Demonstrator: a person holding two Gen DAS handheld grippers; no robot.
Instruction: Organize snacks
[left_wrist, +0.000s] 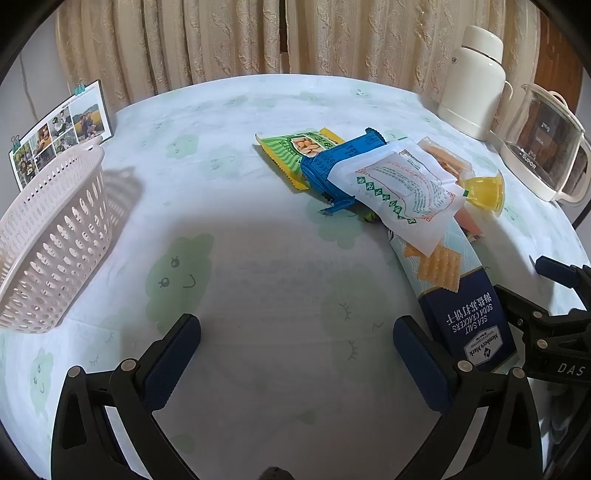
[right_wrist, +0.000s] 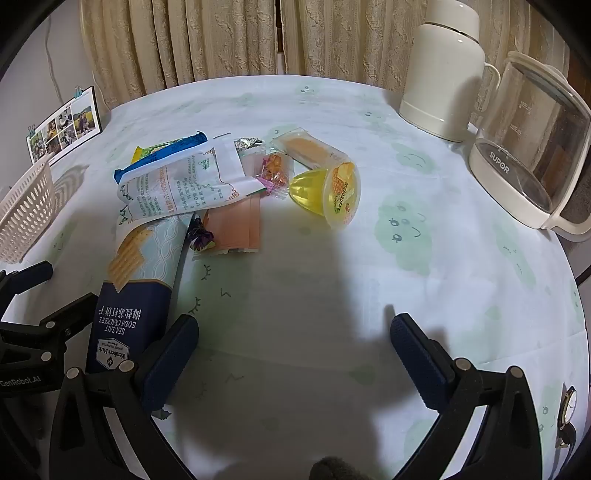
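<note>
Snacks lie in a loose overlapping pile on a round table (left_wrist: 280, 110) covered with a pale cloth printed with green cloud faces. Left gripper (left_wrist: 295, 354) hovers low over bare cloth with its jaws spread wide and nothing between them. Right gripper (right_wrist: 293, 350) is likewise wide apart and empty, over bare cloth just right of the pile. A long soda cracker pack (left_wrist: 454, 295), dark blue at its near end, lies closest to both tools, its near end just beside the left gripper's right finger. Its far end is tucked under a white printed pouch (left_wrist: 399, 184), which also overlaps a blue wrapper (left_wrist: 332, 158) resting on a green-and-yellow nut packet (left_wrist: 295, 147). A yellow jelly cup (right_wrist: 328, 194) lies on its side at the right edge of the pile, touching a clear-wrapped biscuit pack (right_wrist: 310, 147). Small wrapped candies (right_wrist: 275, 173) and a pink sachet (right_wrist: 236, 225) lie between the pouch and the cup. A perforated pink basket (left_wrist: 55, 236) stands well apart at the left, empty as far as visible. Behind it a clipped photo card (left_wrist: 59, 133) stands upright. A cream thermos (right_wrist: 443, 74) and a glass kettle marked SUPOR (right_wrist: 532, 147) stand at the far right before the curtains (left_wrist: 221, 37).
</note>
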